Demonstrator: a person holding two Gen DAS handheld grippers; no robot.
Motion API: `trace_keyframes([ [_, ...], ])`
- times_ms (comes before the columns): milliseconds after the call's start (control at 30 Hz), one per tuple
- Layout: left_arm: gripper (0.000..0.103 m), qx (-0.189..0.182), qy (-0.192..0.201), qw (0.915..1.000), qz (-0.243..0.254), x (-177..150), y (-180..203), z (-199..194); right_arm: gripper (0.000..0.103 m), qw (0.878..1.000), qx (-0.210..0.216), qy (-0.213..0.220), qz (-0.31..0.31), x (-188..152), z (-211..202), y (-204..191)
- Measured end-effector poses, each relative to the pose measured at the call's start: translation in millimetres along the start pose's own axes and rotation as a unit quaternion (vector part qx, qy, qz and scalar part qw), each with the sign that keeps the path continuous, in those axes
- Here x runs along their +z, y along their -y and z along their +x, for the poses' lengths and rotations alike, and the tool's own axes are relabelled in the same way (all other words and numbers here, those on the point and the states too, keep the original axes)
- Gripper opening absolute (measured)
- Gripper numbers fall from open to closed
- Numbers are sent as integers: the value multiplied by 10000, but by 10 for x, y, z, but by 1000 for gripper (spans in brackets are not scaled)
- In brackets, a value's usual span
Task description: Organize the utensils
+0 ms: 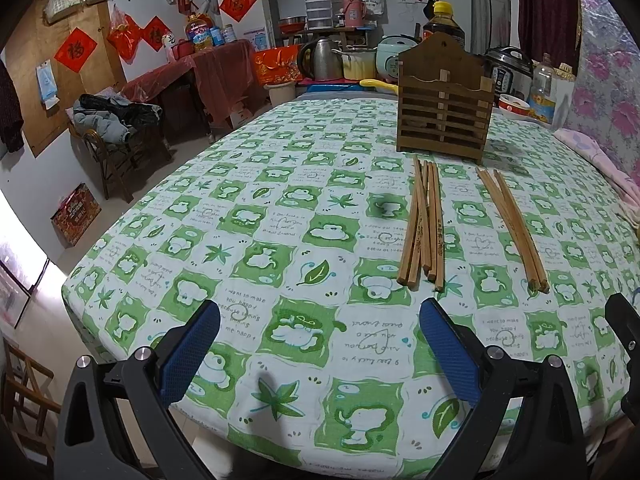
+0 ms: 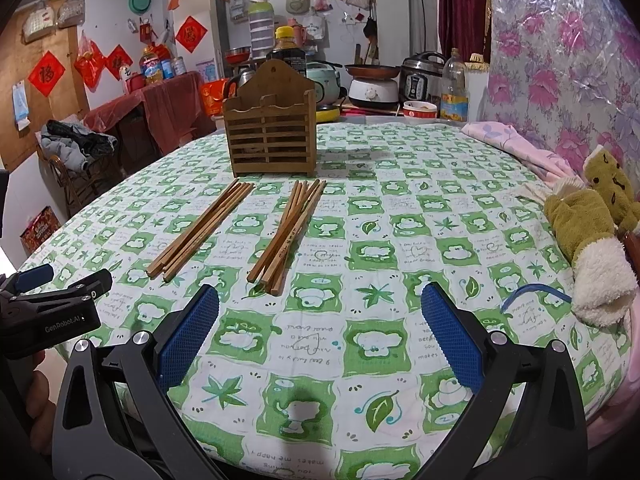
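Both tongs, the left gripper [image 1: 320,344] and right gripper [image 2: 320,328], hang apart and empty, ready for a first pick. Two chopstick bundles, left [image 2: 200,232] and right [image 2: 286,236], lie at twelve o'clock, pointing toward the wooden holder [image 2: 270,136] just beyond, probably their destination.

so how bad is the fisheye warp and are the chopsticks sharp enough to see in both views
Left wrist view: the table edge bows strongly, corners go black, yet both chopstick bundles are sharp; bright glare at the far left edge. Right wrist view: same bowing, bundles crisp, soft shadows under the open right claw.
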State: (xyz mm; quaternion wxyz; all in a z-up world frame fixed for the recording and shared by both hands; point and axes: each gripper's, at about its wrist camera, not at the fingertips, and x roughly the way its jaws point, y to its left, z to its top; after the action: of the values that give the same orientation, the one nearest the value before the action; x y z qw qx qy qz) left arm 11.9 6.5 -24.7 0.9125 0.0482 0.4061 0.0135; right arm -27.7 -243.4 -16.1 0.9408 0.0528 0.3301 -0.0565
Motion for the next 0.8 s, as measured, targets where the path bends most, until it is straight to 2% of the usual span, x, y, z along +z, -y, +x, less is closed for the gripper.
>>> trace_keyframes([
  [233, 98, 90, -97, 9999, -19, 22, -51, 80, 97, 10000, -17, -65, 32, -33, 55, 16],
  [400, 97, 79, -456, 9984, -317, 65, -291, 293, 97, 9988, -99, -307, 369, 37, 165, 282],
  [533, 97, -65, -602, 9970, -482, 100, -386, 384, 97, 9971, -30, -406, 636, 51, 234, 441],
  [633, 97, -158, -673, 9972, -286, 160, -291, 463, 97, 9970, 29, -493, 599, 81, 307, 459],
  [800, 97, -204, -721, 9971, 163, 227, -43, 601, 97, 9943, 357, -804, 598, 125, 515, 437],
])
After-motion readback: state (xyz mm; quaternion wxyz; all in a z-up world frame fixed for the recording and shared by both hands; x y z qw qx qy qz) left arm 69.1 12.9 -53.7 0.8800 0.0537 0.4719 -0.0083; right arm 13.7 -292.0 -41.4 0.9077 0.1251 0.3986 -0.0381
